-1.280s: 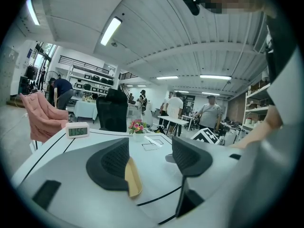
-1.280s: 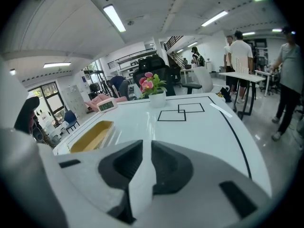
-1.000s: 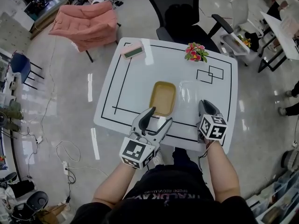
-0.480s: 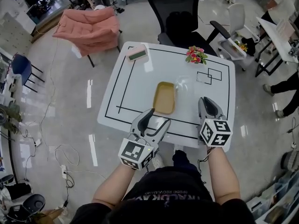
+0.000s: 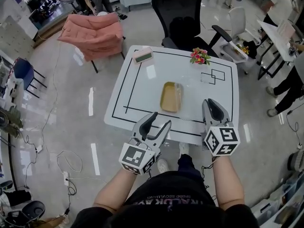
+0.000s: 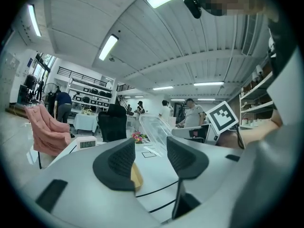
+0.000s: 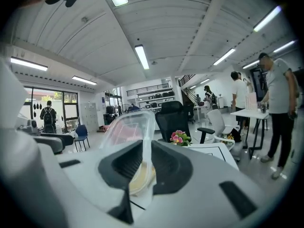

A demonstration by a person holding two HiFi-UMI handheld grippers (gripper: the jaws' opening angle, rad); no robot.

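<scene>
A clear plastic lid (image 7: 128, 127) stands tilted up from the table, and my right gripper (image 7: 144, 167) is shut on its near edge. The same lid (image 6: 154, 126) shows lifted in the left gripper view, beside the right gripper's marker cube (image 6: 223, 118). Under and beyond it a shallow yellow container (image 5: 171, 97) lies on the white table (image 5: 137, 94). My left gripper (image 5: 159, 122) hovers open at the table's near edge with nothing between its jaws, and the yellow container (image 6: 137, 175) is just ahead of it. In the head view the right gripper (image 5: 212, 107) is right of the container.
A pink digital clock (image 5: 143, 55) sits at the table's far left corner and a small flower pot (image 5: 200, 56) at the far right. A black office chair (image 5: 176, 13) stands behind the table, a pink armchair (image 5: 95, 34) to its left. People stand further off.
The right gripper has raised the clear lid off the table and tilted it up. Both grippers have drawn back and risen; the left one stays open.
</scene>
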